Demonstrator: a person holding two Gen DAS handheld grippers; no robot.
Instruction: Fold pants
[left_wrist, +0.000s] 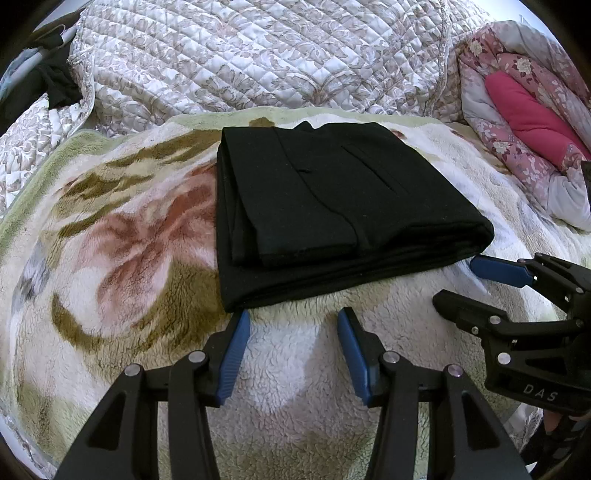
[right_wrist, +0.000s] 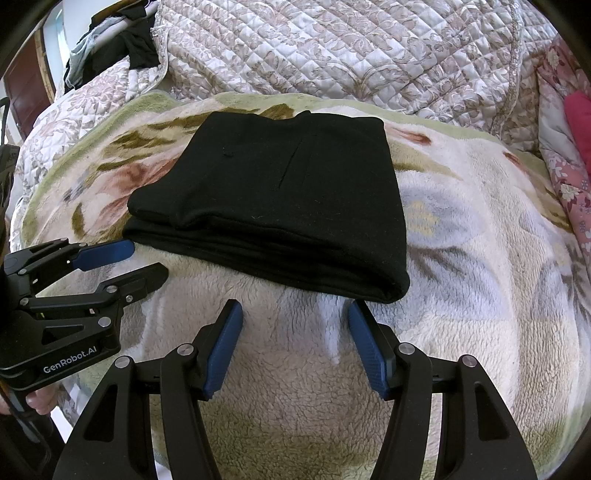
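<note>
- Looking along the left gripper, its two blue-padded fingers stand parted with nothing between them, hovering over the fleece blanket just in front of the near edge of the pants.
- One pair of black pants lies folded into a compact stack on the blanket, touched by neither finger.
- To the right of the pants' near corner, the right gripper shows from the side, its jaws apart and empty.
- Behind the pants lie one quilted bedspread and one pink floral duvet.
- From the right wrist, the right gripper is spread wide, holding nothing, just short of the pants.
- Left of the pants, the left gripper is open and empty.
</note>
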